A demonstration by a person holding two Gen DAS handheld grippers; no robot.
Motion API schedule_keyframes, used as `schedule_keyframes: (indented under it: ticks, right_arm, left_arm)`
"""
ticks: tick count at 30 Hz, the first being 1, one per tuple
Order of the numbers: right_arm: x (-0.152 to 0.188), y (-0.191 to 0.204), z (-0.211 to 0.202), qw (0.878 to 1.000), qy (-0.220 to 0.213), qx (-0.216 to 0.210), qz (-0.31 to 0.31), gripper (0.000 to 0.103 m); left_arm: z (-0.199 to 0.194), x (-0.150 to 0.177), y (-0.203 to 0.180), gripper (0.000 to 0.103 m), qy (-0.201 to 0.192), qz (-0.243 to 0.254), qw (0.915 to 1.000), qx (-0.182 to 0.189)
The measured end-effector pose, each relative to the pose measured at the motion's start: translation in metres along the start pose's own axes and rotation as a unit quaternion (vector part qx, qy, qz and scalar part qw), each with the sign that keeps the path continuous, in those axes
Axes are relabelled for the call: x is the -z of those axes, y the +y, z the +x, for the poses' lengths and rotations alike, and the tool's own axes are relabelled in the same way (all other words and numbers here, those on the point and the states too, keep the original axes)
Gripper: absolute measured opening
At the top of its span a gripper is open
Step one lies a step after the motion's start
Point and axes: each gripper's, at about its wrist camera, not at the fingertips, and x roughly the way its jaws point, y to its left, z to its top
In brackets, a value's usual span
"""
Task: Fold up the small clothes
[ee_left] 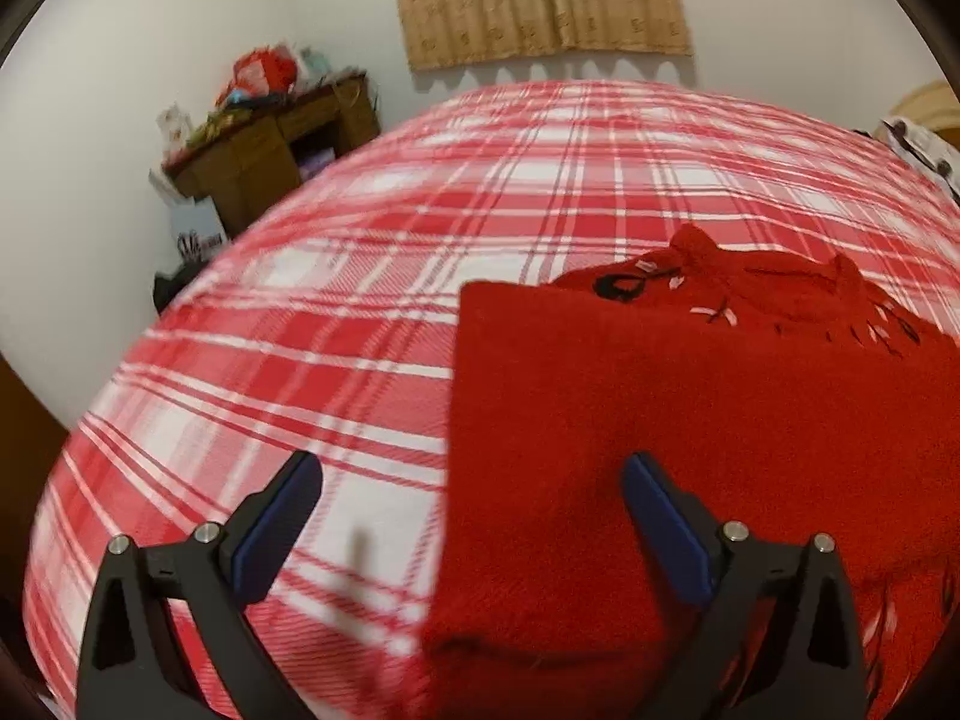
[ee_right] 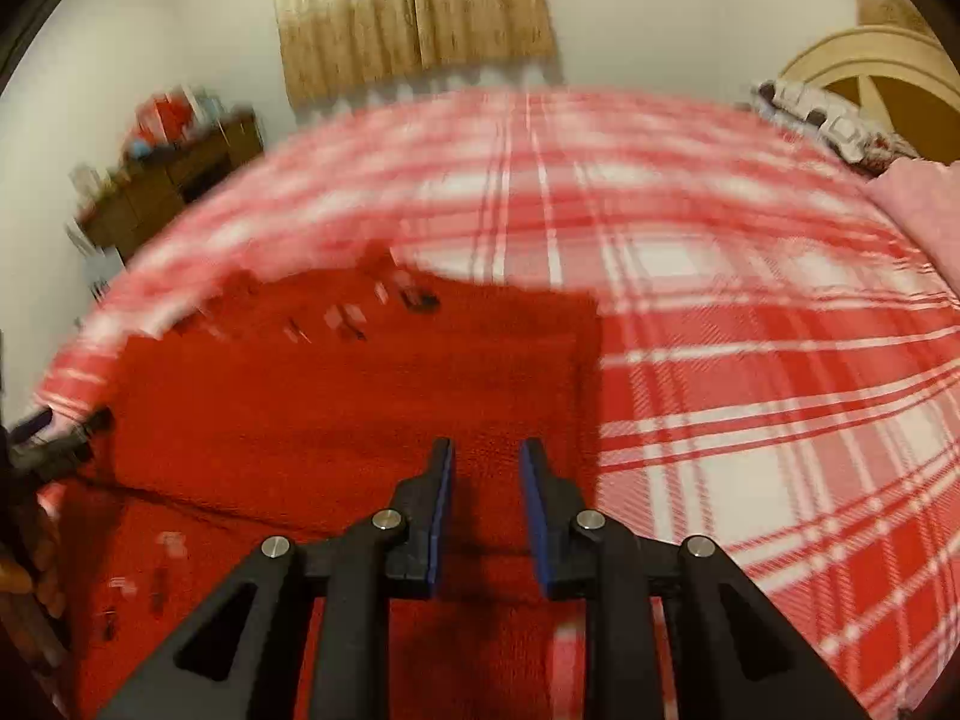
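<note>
A: Left wrist view, item one: left gripper (ee_left: 471, 480), fingers spread wide, nothing between the blue pads (ee_left: 273, 531). Its bases are cut off by the lower frame edge.

B: Garment?

A: Red knitted garment (ee_left: 690, 432), partly folded, lying flat on the plaid bedspread (ee_left: 372, 276), right of centre. One flat folded panel covers most of it; embroidered black and pink marks show only along the far edge. Its near hem is blurred and partly hidden behind the right finger; its right side runs out of frame.

B: Surroundings?

A: Wooden side table (ee_left: 270, 144) at far left against the wall, heaped with items too blurred to name. Beige curtain (ee_left: 540, 0) above the bed's far edge. Patterned fabric at the right rim, cut off.

B: Right wrist view?

A: Right gripper (ee_right: 486, 456), fingers a narrow gap apart, hovering over the red knitted garment (ee_right: 336, 396); nothing pinched that I can make out. The garment fills the left lower half, heavily motion-blurred, embroidery reduced to smears. The left gripper (ee_right: 54, 432) shows as a dark tip at the left rim, mostly cut off. Plaid bedspread (ee_right: 750, 330) to the right; pink pillow (ee_right: 918, 204) and wooden headboard (ee_right: 870, 60) at far right; beige curtain (ee_right: 408, 12) and wooden side table (ee_right: 174, 174) behind, both blurred.
</note>
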Motion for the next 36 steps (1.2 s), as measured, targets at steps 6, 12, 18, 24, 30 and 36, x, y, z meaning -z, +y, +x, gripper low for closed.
schedule_keyframes:
  ticks: [6, 12, 18, 24, 30, 36]
  right_arm:
    - [0.021, -0.031, -0.115, 0.996, -0.073, -0.041, 0.011, 0.050]
    - [0.054, -0.061, -0.224, 0.990, -0.089, -0.108, -0.021, 0.054]
    - [0.094, -0.055, -0.283, 0.979, -0.069, -0.170, -0.087, 0.055]
    - [0.154, -0.041, -0.247, 0.984, 0.019, -0.154, -0.089, 0.055]
    - [0.196, -0.043, -0.202, 0.984, 0.093, -0.151, -0.029, 0.055]
    - [0.217, -0.032, -0.189, 0.974, 0.139, -0.178, -0.030, 0.055]
  left_arm:
    - [-0.071, 0.045, 0.038, 0.102, -0.059, 0.042, 0.9934, 0.088]
    - [-0.130, 0.099, 0.068, 0.103, -0.071, 0.077, 0.9817, 0.159]
    - [-0.145, 0.144, 0.088, 0.103, -0.010, 0.054, 0.9756, 0.213]
    - [-0.155, 0.182, 0.081, 0.103, 0.016, 0.068, 0.9732, 0.219]
    - [-0.155, 0.198, 0.087, 0.095, 0.045, 0.046, 0.9700, 0.234]
    - [-0.151, 0.212, 0.102, 0.088, 0.075, 0.017, 0.9666, 0.244]
